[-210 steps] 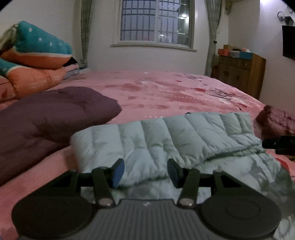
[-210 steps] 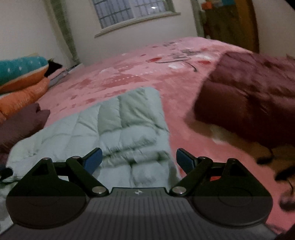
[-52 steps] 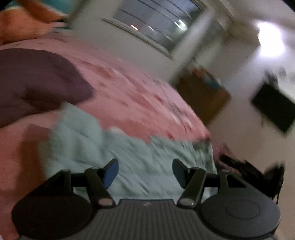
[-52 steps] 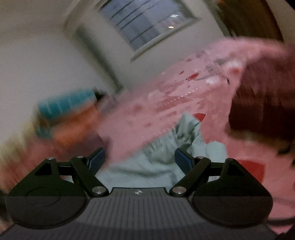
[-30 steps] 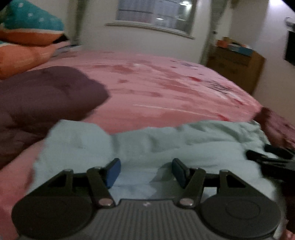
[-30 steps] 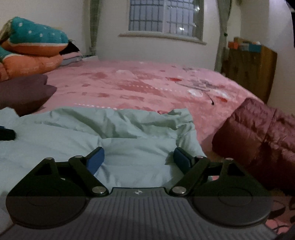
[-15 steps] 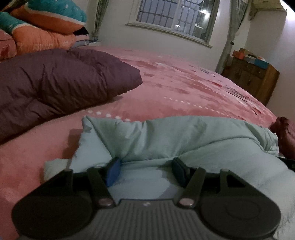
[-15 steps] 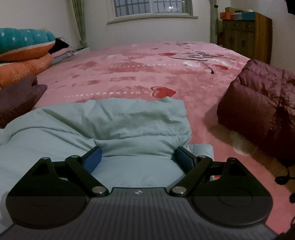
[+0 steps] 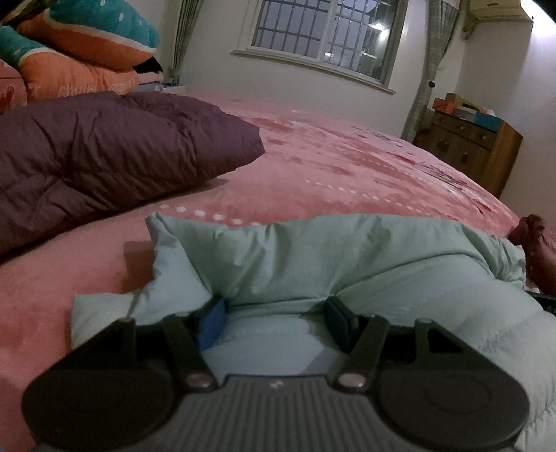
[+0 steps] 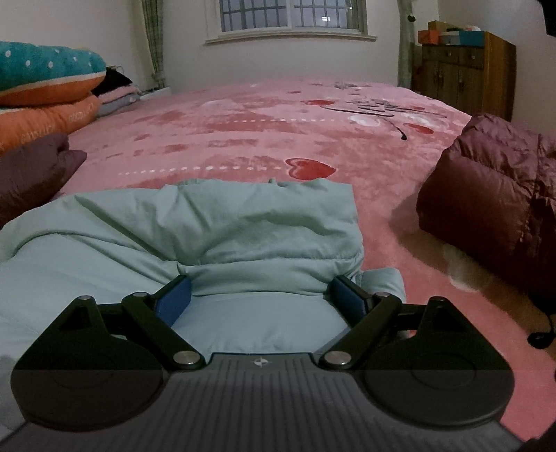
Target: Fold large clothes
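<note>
Claws (image 9: pixel 274 320) (image 10: pixel 260 297) low, spread, nosing into jacket (image 10: pixel 215 226).

A folded padded jacket (image 9: pixel 312 253) lies on a bed (image 9: pixel 347 174), directly ahead of both grippers. The left gripper (image 9: pixel 274 321) sits over its left part, the right gripper (image 10: pixel 260 295) over its right part, each with jacket fabric between its fingers. Left of the jacket, a quilted jacket (image 9: pixel 104 153) lies on the bed; behind that, stacked pillows (image 9: pixel 80 52). Right of the jacket lies another bundled garment (image 10: pixel 493 194). Beyond the bed's far side is a window (image 10: pixel 288 14), with a wooden cabinet (image 10: pixel 465 69) to its right holding boxes (image 10: pixel 448 34) on top.
</note>
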`<state>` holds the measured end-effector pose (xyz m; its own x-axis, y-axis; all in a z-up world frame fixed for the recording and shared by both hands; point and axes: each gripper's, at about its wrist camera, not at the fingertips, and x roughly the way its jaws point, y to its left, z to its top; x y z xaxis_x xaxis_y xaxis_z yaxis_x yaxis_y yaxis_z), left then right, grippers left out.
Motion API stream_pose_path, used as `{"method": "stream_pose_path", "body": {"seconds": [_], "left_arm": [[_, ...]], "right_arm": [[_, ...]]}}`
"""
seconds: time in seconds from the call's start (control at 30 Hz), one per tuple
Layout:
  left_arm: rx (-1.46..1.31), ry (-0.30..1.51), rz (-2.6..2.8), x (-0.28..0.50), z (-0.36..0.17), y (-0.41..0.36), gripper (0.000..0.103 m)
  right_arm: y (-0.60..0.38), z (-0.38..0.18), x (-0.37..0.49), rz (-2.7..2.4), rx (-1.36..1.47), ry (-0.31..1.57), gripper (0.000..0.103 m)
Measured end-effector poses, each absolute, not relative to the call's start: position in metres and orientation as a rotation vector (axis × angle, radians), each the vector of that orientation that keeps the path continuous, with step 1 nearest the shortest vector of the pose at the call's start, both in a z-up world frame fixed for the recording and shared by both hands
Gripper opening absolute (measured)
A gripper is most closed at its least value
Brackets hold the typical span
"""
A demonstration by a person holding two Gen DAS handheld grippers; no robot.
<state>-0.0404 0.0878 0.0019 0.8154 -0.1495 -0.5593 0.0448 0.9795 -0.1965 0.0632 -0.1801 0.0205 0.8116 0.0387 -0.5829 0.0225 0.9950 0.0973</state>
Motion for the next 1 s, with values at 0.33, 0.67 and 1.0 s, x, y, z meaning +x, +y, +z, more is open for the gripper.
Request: {"method": "stream_pose_path", "body": {"seconds": [0.33,0.67,1.0], "left_arm": [[-0.163,0.614,-0.076,-0.050,0.021,0.086,0.079],[-0.342,0.551,-0.012,-0.100,0.081,0.136,0.088],[-0.396,0.547,0.020,-0.148,0.103,0.152,0.091]], "right_arm": [[-0.187,0.037,0.038,0.018,0.159,0.568,0.103],[-0.239,0.067,-0.039,-0.017,0.365,0.502,0.103],[-0.245,0.070,-0.096,-0.114,0.440,0.532,0.103]]}}
